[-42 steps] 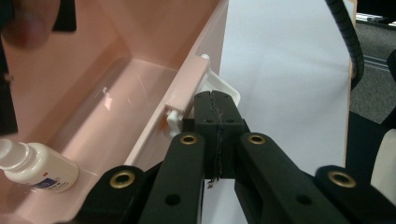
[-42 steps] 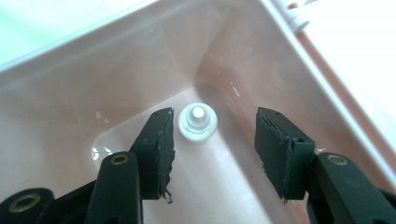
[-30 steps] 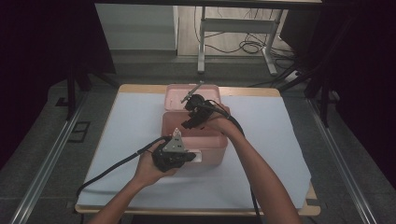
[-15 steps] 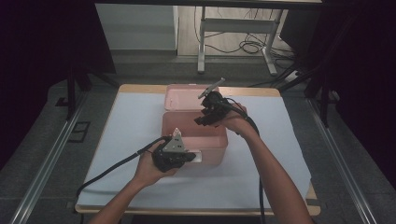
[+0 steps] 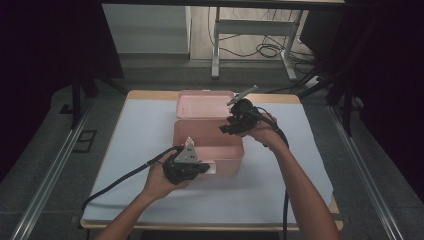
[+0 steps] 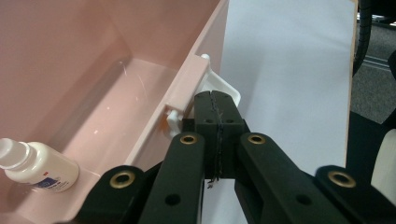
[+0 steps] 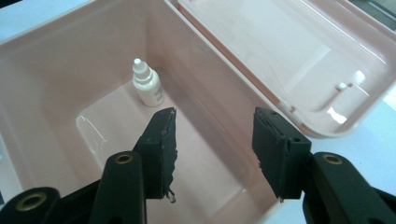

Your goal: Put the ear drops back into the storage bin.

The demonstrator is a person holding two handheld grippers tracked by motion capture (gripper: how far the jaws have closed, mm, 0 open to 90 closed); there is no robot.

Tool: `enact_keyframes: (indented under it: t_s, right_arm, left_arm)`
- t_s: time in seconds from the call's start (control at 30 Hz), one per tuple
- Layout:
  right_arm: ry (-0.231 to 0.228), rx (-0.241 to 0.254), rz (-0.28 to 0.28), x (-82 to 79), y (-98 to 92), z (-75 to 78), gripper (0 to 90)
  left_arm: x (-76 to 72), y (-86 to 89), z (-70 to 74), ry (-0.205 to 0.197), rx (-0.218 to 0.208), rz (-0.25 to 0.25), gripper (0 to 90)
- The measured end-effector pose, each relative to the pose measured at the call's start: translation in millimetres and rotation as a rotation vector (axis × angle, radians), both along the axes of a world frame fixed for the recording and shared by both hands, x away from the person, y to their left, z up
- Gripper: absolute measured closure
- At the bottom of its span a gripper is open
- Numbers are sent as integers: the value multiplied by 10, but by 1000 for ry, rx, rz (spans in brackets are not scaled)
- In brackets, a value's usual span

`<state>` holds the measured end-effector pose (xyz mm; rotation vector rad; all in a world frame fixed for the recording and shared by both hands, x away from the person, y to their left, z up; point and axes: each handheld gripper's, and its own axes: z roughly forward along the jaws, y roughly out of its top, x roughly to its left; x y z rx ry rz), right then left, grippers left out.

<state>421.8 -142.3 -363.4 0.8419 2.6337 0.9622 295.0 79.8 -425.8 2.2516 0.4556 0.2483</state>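
High view: right gripper [image 5: 226, 127] has pulled back right off the pink box [image 5: 207, 150], jaws half-open, just narrowing, empty; bottle [image 7: 147, 88] lies inside. Left gripper [image 5: 206, 167], jaws shut, pinches the near latch [image 6: 219, 91].

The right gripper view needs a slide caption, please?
Open right gripper above pink box holding a small white bottle.

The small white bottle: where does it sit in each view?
High view: too small to make out inside the pink box.
Left gripper view: small white bottle at lower left, lying on the box floor.
Right gripper view: upper centre, in a floor corner.
Shared landmark: the pink box.
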Motion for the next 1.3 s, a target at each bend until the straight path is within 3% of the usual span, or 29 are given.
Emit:
enact_keyframes:
  t_s: [0.67, 1.3]
  right_arm:
    - [-49, 66, -48, -130, -469, 37, 547]
    - [-77, 119, -119, -197, -832, -74, 622]
  left_arm:
    - [2, 0, 0, -1, 1, -1, 900]
    - [1, 1, 2, -1, 3, -2, 900]
